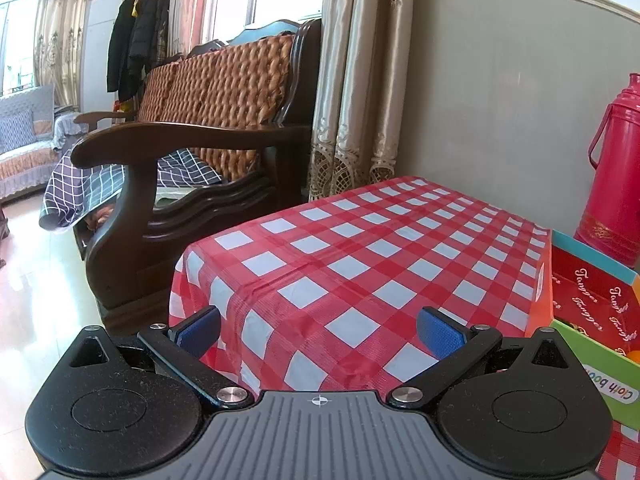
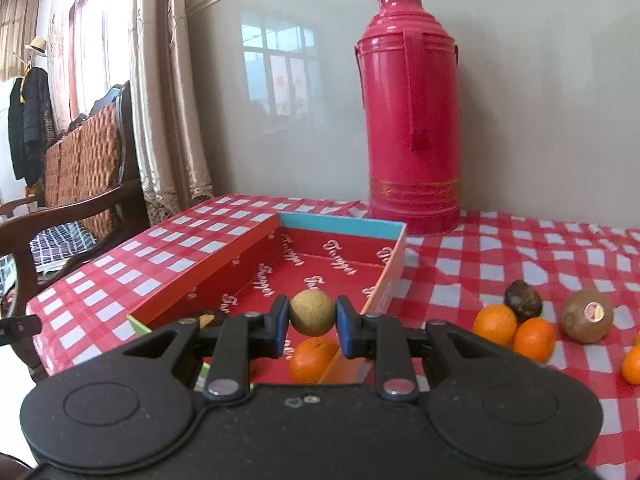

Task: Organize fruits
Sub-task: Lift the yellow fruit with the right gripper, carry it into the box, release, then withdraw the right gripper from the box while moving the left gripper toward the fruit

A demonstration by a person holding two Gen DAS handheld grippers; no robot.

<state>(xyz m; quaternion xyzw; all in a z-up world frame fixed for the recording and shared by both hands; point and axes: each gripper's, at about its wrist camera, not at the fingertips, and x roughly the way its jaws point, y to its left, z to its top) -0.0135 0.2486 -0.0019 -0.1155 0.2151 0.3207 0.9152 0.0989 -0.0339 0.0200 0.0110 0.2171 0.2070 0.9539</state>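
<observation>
Small tan fruit (image 2: pixel 312 312) gripped by right gripper (image 2: pixel 312 326) above the box (image 2: pixel 340 225); left gripper (image 1: pixel 318 330) held open, empty.
"Tangger" is printed inside the box; a dark fruit (image 2: pixel 208 317) there is half hidden.

Orange (image 2: pixel 632 361) cut off rightward

The left gripper (image 1: pixel 318 330) is pointing forward and a little downward, and its jaws are standing wide apart with nothing between the blue pads (image 1: pixel 438 332). The right gripper (image 2: pixel 312 326) is also tilting slightly downward, and its jaws are pressing from both sides on a small round tan fruit (image 2: pixel 312 312), so the fruit is hanging between the pads.
</observation>
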